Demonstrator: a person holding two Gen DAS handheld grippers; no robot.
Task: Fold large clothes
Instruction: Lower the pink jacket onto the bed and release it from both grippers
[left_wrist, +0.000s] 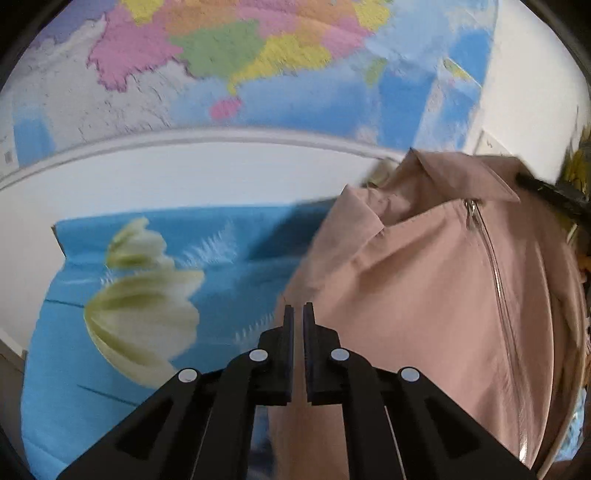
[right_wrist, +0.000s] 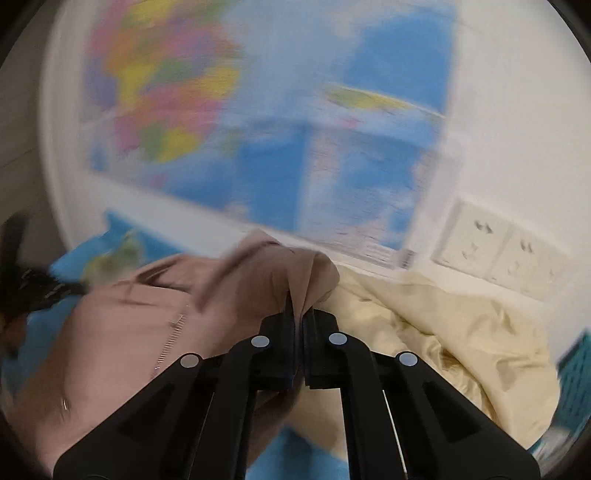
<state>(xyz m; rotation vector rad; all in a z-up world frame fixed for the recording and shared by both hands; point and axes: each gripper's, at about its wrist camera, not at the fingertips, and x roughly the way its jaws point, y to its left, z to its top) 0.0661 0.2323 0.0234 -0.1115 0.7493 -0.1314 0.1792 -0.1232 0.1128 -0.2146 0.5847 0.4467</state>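
Over blue floral sheet (left_wrist: 229, 280), R gripper (right_wrist: 299, 314) is pinching pink jacket (left_wrist: 424, 295) by a bunched fold; L gripper (left_wrist: 298, 310) is showing a narrow gap, grip on jacket edge unclear. Wall map (right_wrist: 258, 129) is blurring badly.

Dusty-pink jacket (left_wrist: 424, 295), blue flowered sheet (left_wrist: 229, 266)

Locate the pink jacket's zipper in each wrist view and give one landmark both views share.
Left wrist: the zipper runs down the pink jacket at right, beyond the left gripper.
Right wrist: blurred, lower left, left of the right gripper.
Shared landmark: the wall map.
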